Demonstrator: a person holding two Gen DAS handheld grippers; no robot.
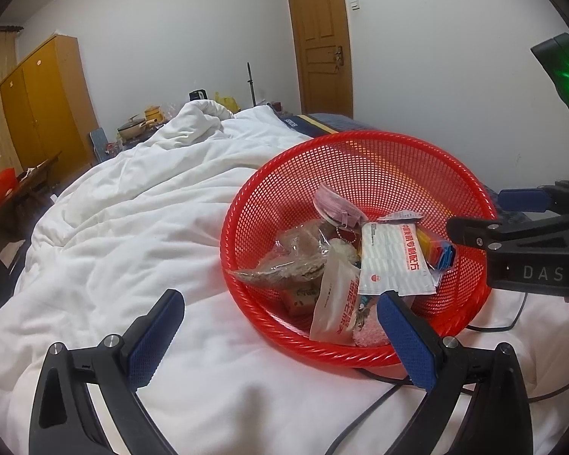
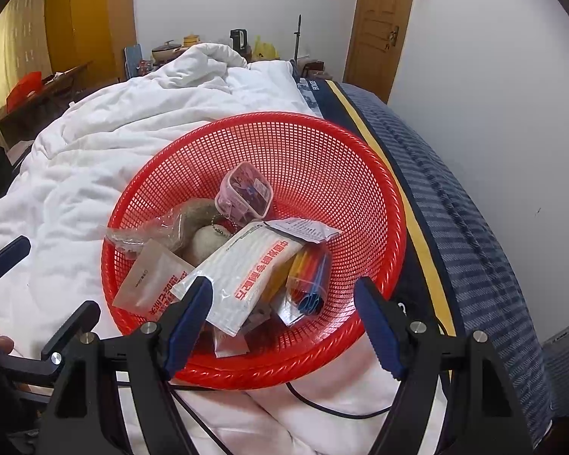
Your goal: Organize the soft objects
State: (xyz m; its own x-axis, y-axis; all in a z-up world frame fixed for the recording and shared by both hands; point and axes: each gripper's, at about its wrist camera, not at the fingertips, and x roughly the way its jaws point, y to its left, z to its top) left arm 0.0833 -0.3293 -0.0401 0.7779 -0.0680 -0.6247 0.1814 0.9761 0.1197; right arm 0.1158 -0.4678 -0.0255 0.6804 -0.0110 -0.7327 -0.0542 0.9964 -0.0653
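**Hovering Over the Red Basket, Both Grippers Spread Wide**

Hanging at the near rim of a red mesh basket (image 2: 322, 174), the right gripper (image 2: 284, 307) had its blue-padded fingers (image 2: 187, 318) spread wide, with nothing between them. Just ahead of its fingertips, inside the basket, lay a white packet with red lettering (image 2: 246, 276), tilted across the heap. To the right of that packet sat a clear sleeve of coloured strips (image 2: 309, 276); to its left, a paler pouch with red print (image 2: 151, 284) leaned on the basket wall. Farther ahead were a round whitish ball (image 2: 206, 244), a crinkled clear bag of brown material (image 2: 178, 223), and, farthest in, a small pink-rimmed case (image 2: 246, 191).

The left gripper (image 1: 280, 314) was likewise wide apart and empty, its right finger (image 1: 406, 345) overlapping the basket's near rim (image 1: 284, 335) and its left finger (image 1: 157, 337) over the white duvet (image 1: 132, 208). Close in front of its right finger a pink fluffy item (image 1: 370, 335) rested against the inside of the rim. The right gripper showed at the far right edge of this view, beside the basket.

The basket stood on the duvet, a black cable (image 2: 334, 409) running beneath its near side. To the right of the right gripper ran a blue striped mattress edge (image 2: 455, 197). Well beyond both stood a wooden door (image 1: 318, 38) and a yellow wardrobe (image 1: 45, 106).
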